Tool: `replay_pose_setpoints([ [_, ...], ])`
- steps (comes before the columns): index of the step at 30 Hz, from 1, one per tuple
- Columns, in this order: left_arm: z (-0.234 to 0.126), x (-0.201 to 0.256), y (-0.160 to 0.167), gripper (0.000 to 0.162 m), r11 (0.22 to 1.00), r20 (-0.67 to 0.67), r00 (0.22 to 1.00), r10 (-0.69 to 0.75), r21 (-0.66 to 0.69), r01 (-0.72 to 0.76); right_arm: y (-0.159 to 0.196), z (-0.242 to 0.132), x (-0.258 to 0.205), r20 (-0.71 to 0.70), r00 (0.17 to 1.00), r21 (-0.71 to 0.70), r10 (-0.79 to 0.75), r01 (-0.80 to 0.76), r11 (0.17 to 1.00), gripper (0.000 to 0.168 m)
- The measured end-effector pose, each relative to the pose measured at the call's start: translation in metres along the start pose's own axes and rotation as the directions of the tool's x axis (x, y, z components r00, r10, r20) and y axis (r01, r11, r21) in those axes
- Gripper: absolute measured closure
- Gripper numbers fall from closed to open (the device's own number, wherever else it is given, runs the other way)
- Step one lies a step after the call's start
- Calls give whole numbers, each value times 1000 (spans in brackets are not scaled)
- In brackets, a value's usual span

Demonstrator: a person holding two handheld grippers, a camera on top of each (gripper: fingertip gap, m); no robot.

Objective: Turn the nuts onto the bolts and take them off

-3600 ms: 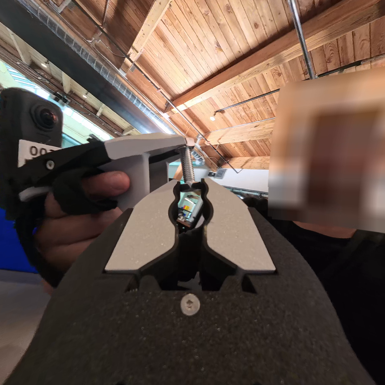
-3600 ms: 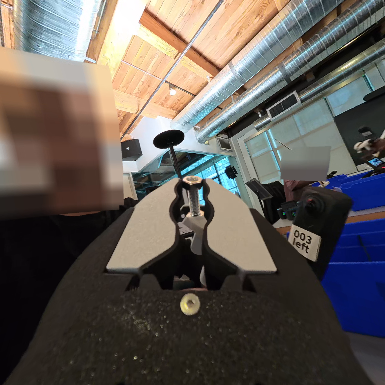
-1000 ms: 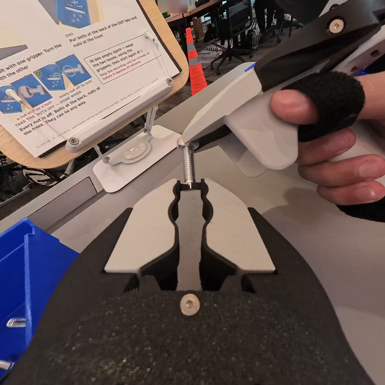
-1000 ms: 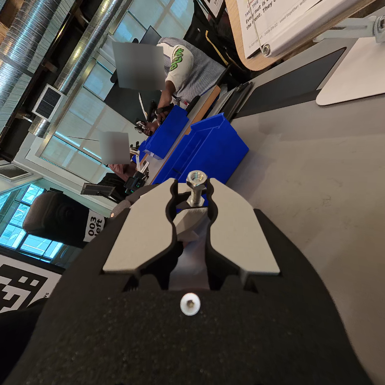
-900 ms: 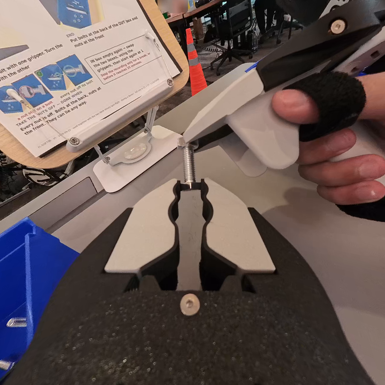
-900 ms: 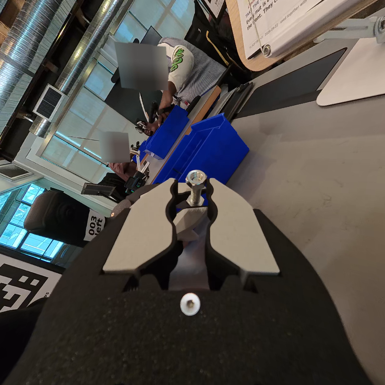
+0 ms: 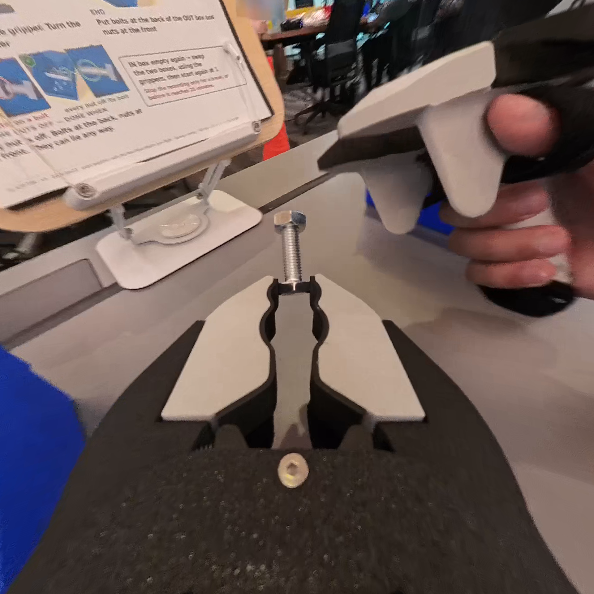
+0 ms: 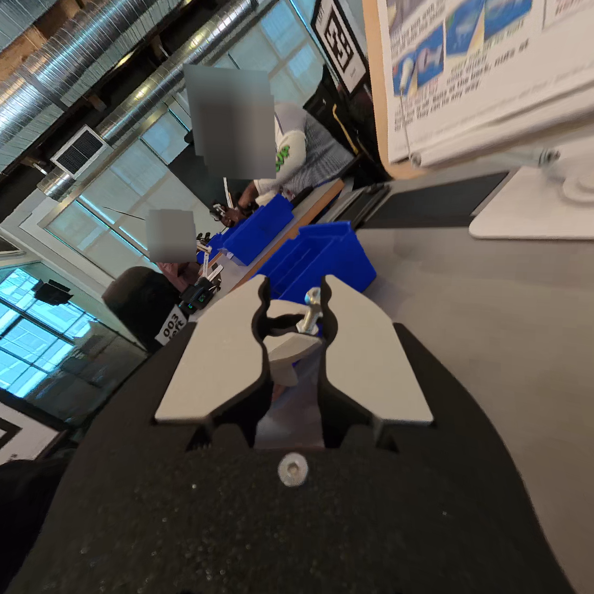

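Bolt (image 7: 291, 247) stands upright from the tips of the left gripper (image 7: 294, 286), whose fingers are clamped on the nut (image 7: 293, 288) at its lower end; gripped so, the hex head is free for the other tool to turn. The right gripper (image 8: 293, 291) has its jaws apart and empty, just beside the head, apart from it. Below lies the grey table (image 7: 482, 353). An instruction board (image 7: 128, 96) on a stand rises behind, and a blue bin (image 8: 324, 260) sits beyond; neither blocks the bolt.
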State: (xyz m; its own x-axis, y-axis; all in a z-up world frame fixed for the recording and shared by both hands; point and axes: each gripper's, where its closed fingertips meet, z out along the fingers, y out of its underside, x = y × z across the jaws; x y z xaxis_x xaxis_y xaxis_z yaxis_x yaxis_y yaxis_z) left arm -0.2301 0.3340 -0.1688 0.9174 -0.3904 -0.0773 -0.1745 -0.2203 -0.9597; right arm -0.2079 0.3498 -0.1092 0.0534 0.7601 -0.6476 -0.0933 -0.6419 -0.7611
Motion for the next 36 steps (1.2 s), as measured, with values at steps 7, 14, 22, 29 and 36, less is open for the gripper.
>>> replay_pose_setpoints([
  [7, -24, 33, -32, 145, 905, -539, 801, -261, 152, 398, 2, -1, -23, 315, 929, 111, -193, 166, 980, 100],
  [14, -35, 48, -41, 145, 876, -677, 684, -272, 121, 468, 16, -3, -57, 559, 826, 103, -80, 27, 994, 78],
  [22, -38, 40, -48, 145, 878, -642, 718, -270, 142, 458, 14, -11, -77, 612, 780, 128, -130, 65, 990, 84],
  [29, -45, 43, -53, 145, 895, -647, 729, -225, 159, 417, 12, -8, -70, 570, 810, 142, -137, 68, 988, 77],
  [36, -48, 51, -57, 145, 900, -672, 709, -212, 148, 409, 16, -8, -103, 628, 751, 163, -204, 130, 978, 79],
])
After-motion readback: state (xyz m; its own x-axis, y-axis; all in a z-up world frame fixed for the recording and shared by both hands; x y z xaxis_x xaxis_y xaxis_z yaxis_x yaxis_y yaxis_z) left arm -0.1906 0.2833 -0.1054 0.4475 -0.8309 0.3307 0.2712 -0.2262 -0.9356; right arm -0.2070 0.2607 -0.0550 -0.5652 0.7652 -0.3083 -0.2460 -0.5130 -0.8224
